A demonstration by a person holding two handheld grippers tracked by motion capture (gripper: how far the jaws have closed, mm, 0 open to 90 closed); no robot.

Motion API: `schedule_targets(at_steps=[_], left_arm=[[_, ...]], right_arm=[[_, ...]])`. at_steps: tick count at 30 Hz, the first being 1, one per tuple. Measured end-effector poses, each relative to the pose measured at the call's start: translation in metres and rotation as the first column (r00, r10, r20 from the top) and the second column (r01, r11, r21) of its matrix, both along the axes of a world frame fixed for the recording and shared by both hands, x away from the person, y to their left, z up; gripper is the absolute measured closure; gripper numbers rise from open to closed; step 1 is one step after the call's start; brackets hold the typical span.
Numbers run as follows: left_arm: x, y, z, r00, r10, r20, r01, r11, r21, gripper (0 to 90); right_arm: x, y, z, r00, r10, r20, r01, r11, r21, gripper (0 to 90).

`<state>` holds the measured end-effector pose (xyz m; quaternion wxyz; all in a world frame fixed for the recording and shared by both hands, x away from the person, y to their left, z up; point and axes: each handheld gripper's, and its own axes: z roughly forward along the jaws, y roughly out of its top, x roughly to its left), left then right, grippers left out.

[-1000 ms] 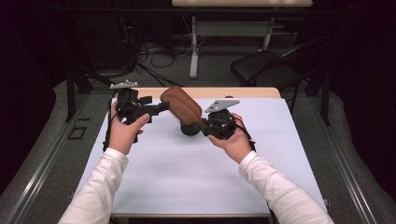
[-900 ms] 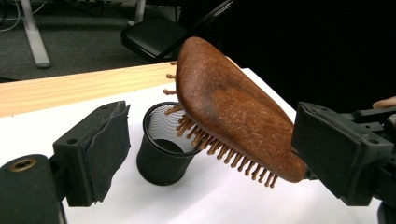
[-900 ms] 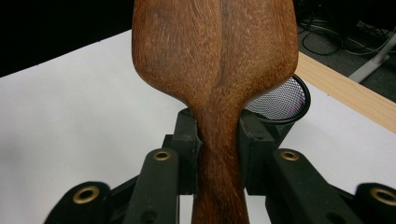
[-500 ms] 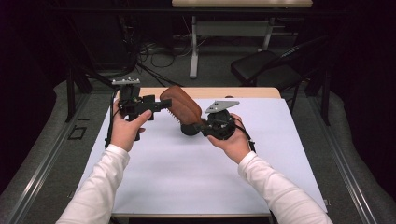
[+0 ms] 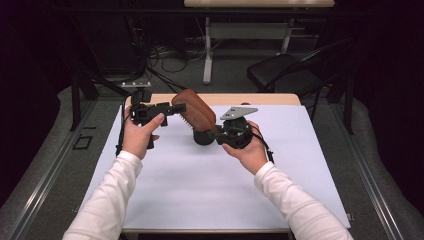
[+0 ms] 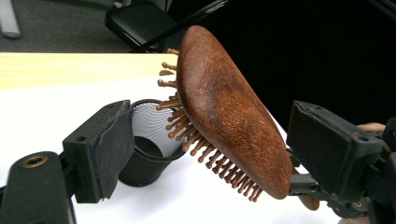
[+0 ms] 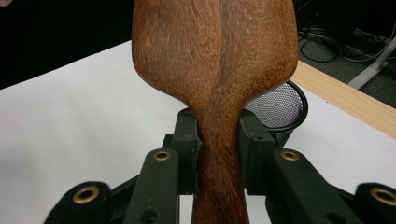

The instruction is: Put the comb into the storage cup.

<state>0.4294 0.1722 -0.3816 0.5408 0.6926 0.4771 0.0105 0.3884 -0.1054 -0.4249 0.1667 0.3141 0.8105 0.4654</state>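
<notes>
Right gripper [image 5: 216,135] clamped on the handle of the wooden hairbrush [image 5: 196,114], pads pressed against the narrow neck on both sides (plain in the right gripper view [image 7: 219,154]). Left gripper [image 5: 177,107] with jaws apart, just been closing a little, straddling the broad brush head [image 6: 224,112] without pressing on it: one pad in front of the bristles, the other behind the smooth back. Brush held off the table, tilted, head toward the far left, bristles [image 6: 187,128] facing down and left. Under the head, a black mesh cup [image 6: 149,144] upright on the white sheet [image 5: 200,185], mouth just beside the bristle tips; seen too behind the handle [image 7: 280,109]. Wooden table edge [image 5: 280,99] bare at the far side.
</notes>
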Motion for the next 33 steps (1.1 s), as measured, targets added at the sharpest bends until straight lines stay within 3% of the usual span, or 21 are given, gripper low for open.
schedule_targets(at_steps=[9,33], left_arm=[[0.003,-0.005,-0.003,0.9996,-0.008,-0.026,0.008,0.9998,-0.018,15.1],[0.006,-0.022,-0.008,0.9983,-0.043,-0.04,0.042,0.9987,-0.03,15.3]], right_arm=[[-0.001,-0.001,0.0,0.9999,-0.001,0.013,0.001,1.0,0.012,71.9],[-0.007,0.004,0.001,0.9988,0.017,0.046,-0.018,0.999,0.036,71.9]])
